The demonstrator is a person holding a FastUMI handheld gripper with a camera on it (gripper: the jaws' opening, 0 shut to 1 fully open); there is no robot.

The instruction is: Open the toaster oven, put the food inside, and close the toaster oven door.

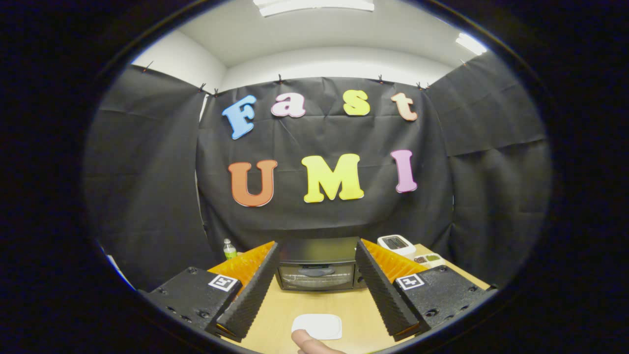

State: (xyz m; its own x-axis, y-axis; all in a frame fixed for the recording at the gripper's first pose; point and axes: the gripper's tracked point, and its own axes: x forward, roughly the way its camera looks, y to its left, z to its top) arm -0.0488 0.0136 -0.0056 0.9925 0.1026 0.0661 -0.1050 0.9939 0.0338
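A black toaster oven [318,265] stands on the wooden table [363,305] with its glass door shut and a handle across the door's top. It sits beyond my fingertips, framed between them. My gripper [317,250] is open, fingers spread wide with nothing between them. On the table near me, between the fingers, lies a white flat plate [317,325]. A pale rounded piece of food [314,344] rests at its near edge, partly cut off from view.
A small bottle with a green label [229,249] stands behind my left finger. A white device [397,243] and a small tray with dark and green items [426,258] sit to the right of the oven. Black cloth walls close the booth.
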